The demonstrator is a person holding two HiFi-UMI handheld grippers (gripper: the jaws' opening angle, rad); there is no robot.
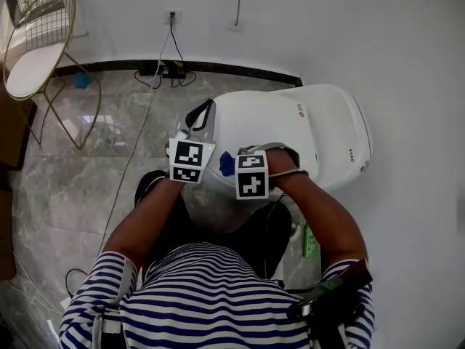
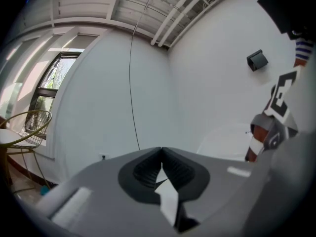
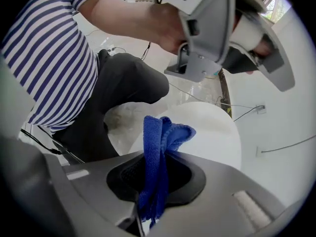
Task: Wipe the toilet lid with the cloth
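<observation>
My right gripper (image 3: 159,157) pinches the blue cloth (image 3: 154,132) at lower centre, the white lid (image 3: 212,132) behind it; the head view shows only a blue scrap. My left gripper (image 2: 161,152), pressed together, faces the wall (image 2: 108,93).

Under me the grey marble floor (image 1: 87,187) carries the white toilet (image 1: 320,122), a wire chair (image 1: 36,57) and black cables (image 1: 163,71) by the wall.

cloth (image 3: 160,130): blue, bunched, pinched in the right gripper (image 3: 163,154), over the lid's near edge
toilet lid (image 1: 269,122): white, glossy, closed flat
</observation>
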